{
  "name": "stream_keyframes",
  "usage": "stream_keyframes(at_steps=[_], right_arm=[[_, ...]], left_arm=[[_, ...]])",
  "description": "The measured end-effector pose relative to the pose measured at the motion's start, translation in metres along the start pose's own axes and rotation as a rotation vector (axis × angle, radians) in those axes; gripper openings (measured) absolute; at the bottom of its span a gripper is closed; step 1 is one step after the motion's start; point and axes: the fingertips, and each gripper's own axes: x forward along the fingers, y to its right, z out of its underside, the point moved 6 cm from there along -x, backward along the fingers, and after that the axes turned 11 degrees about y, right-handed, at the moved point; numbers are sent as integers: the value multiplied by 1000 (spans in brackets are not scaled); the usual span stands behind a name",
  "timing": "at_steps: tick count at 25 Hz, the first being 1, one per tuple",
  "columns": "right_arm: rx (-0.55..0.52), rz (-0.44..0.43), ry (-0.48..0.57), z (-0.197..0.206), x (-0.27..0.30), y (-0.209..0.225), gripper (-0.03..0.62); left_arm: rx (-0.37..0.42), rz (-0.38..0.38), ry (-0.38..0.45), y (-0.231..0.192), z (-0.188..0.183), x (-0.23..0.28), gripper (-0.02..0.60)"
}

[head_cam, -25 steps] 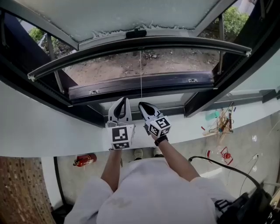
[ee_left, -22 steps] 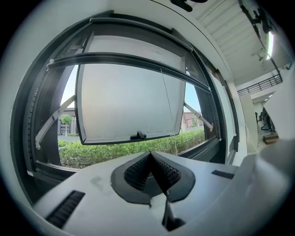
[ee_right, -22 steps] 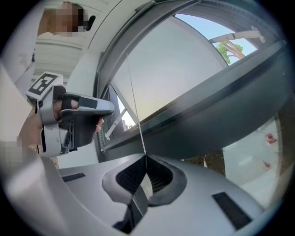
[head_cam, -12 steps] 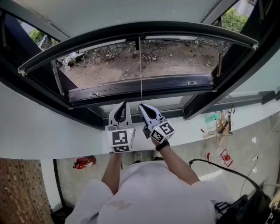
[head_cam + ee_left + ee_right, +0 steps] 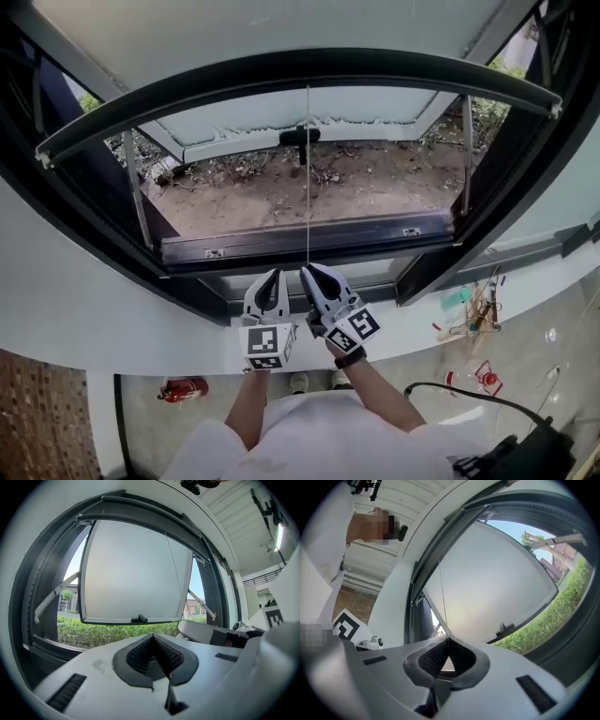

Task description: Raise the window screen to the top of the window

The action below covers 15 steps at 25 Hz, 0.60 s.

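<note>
We've got the right gripper (image 5: 308, 273) clenched on the thin cord (image 5: 307, 187), pinched right at the jaw tips. The left gripper (image 5: 274, 277) sits just beside it, jaws pressed together on nothing. The cord runs straight up to the window screen (image 5: 300, 67), whose dark bar sits high across the open window, with the frosted sash (image 5: 262, 120) tilted outward beyond.

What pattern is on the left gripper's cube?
The cube bears black-and-white square markers, clearest in the head view.
</note>
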Motion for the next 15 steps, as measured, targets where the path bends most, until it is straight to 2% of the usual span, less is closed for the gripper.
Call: stream_keyframes(at_steps=[4,10,15], right_arm=[[-165,1,-13,-13,6,-4,2],[-78,20,95,-42,15,4,2],[-145,-27,138,-73,35,-8,2]], left_arm=[[-13,1,23,0,-7,1,1],[-23,11,35,0,-17,6,0],[-32,19,50,1,-32,13,0]])
